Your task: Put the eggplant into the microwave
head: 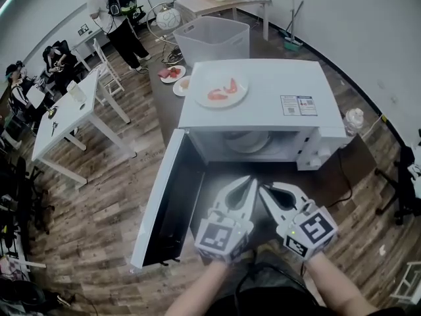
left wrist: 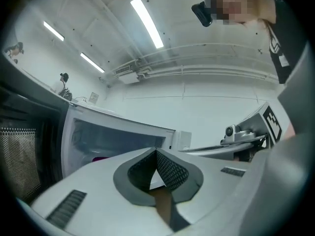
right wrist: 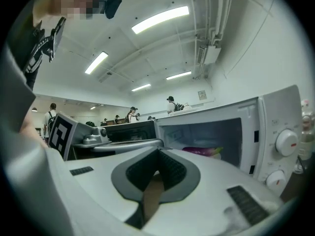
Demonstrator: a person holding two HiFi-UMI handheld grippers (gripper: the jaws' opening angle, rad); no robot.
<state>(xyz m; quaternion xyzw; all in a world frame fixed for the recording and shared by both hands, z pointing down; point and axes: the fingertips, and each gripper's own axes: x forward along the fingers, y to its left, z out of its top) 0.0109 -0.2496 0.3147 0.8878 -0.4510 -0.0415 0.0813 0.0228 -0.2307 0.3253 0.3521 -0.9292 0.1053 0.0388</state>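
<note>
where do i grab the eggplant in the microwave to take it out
Probably the eggplant at its purple middle, from the open front of the microwave: it lies crosswise, green stem end to the right, so jaws can straddle it.

Left tool (head: 246, 184) and right tool (head: 266, 193) side by side, both jaws closed

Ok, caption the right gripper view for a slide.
Shut, empty right gripper before the open microwave, eggplant already inside.
</note>
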